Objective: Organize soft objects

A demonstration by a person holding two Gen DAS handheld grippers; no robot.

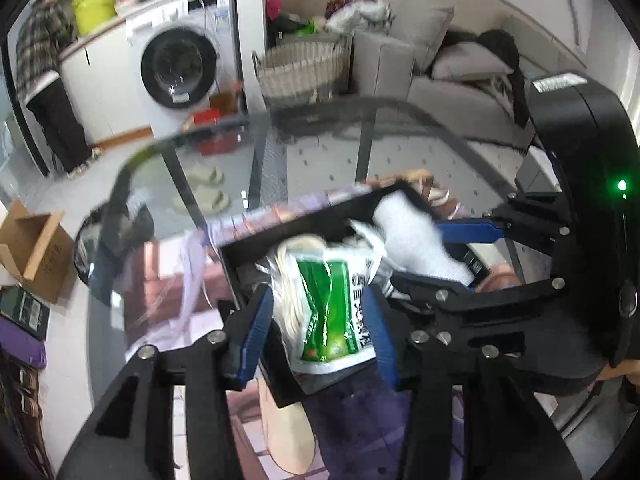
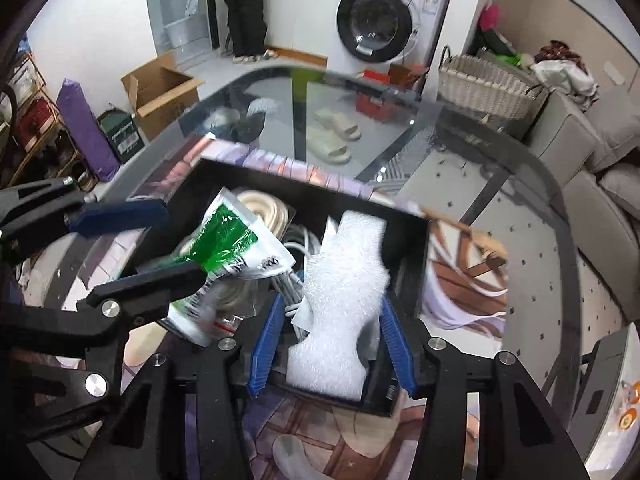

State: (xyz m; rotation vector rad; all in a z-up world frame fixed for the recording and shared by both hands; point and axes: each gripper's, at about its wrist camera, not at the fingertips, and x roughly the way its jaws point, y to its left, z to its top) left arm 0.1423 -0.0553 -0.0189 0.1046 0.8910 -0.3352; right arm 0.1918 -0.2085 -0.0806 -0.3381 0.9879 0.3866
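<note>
Left wrist view shows the left gripper (image 1: 320, 324) with its blue fingers (image 1: 252, 340) on either side of a green-and-white packet (image 1: 328, 312), the pads pressing the crumpled film, so I judge it clenched on the packet and holding it just over the near end of the black box (image 1: 240, 276). The right wrist view agrees: there the left gripper (image 2: 132, 240) enters from the side with the packet (image 2: 236, 248) hanging tilted above the box's left half. The right gripper (image 2: 332, 344) has its own fingers (image 2: 266, 344) flanking a piece of white foam sheet (image 2: 340, 300); the foam fills the gap and seems to touch both pads, so it reads as grasped, though the contact on the right pad is partly hidden. The foam stands in the box's right half, its lower end near the near wall (image 2: 376, 404). Under both lie a coiled beige rope (image 2: 264, 208) and some white cables (image 2: 296, 248), already inside. The box rests on a printed mat (image 2: 460, 280) on the glass counter (image 2: 460, 152). The step in hand looks like packing the last soft items into the box. The next move calls for lowering the packet onto the rope and cables and releasing it, then pressing the foam flat beside it without the two grippers colliding, as they are close together.
</note>
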